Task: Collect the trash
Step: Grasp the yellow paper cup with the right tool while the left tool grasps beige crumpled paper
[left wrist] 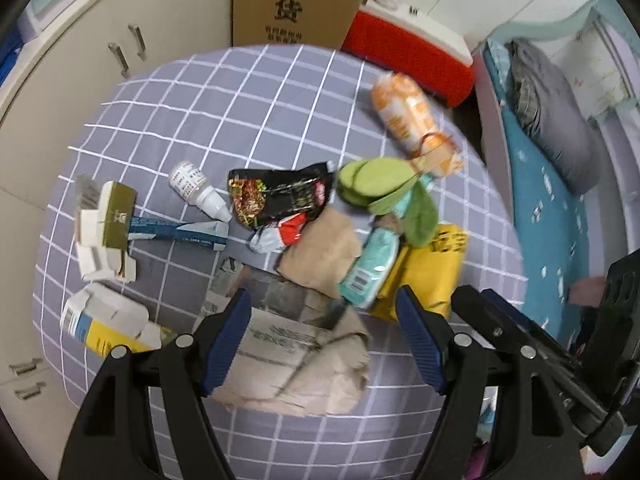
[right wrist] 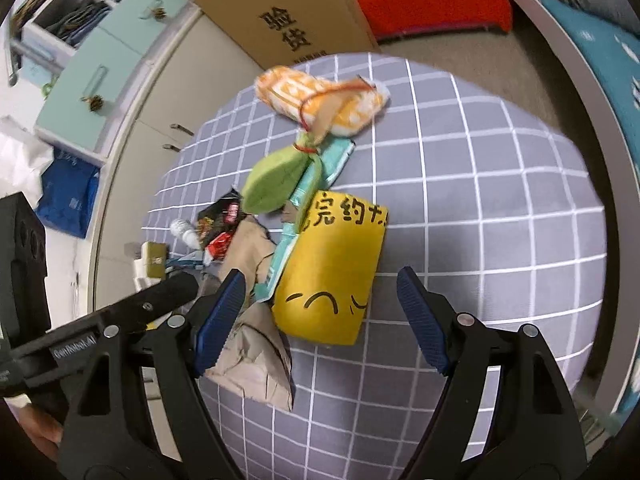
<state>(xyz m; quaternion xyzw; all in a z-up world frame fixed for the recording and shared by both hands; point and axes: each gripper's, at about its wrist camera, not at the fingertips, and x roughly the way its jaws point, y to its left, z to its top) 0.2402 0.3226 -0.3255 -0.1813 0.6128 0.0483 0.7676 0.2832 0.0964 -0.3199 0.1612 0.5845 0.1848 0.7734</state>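
- The trash sits heaped mid-table on a grey checked cloth point(left wrist: 248, 92): crumpled brown paper point(left wrist: 296, 364) at six o'clock, a glossy black snack wrapper point(left wrist: 280, 196) in the centre.
- A flat yellow pouch point(right wrist: 332, 268), smooth and rectangular, lies at four o'clock; a soft orange-white packet point(left wrist: 412, 116) at two.
- A small white dropper bottle point(left wrist: 198, 190) and torn cardboard boxes point(left wrist: 106, 224) lie at nine.
- My left claw point(left wrist: 324, 336) is spread over the paper, pinching nothing.
- My right claw point(right wrist: 320, 320) is spread beside the pouch, empty.

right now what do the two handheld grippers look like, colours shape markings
The left gripper and the right gripper look alike: black plastic arms with triangular cut-outs and round silver pivot pins, each tipped with a ribbed blue pad. In the right wrist view, small pale lettering runs along the left gripper's black body; I cannot read it.
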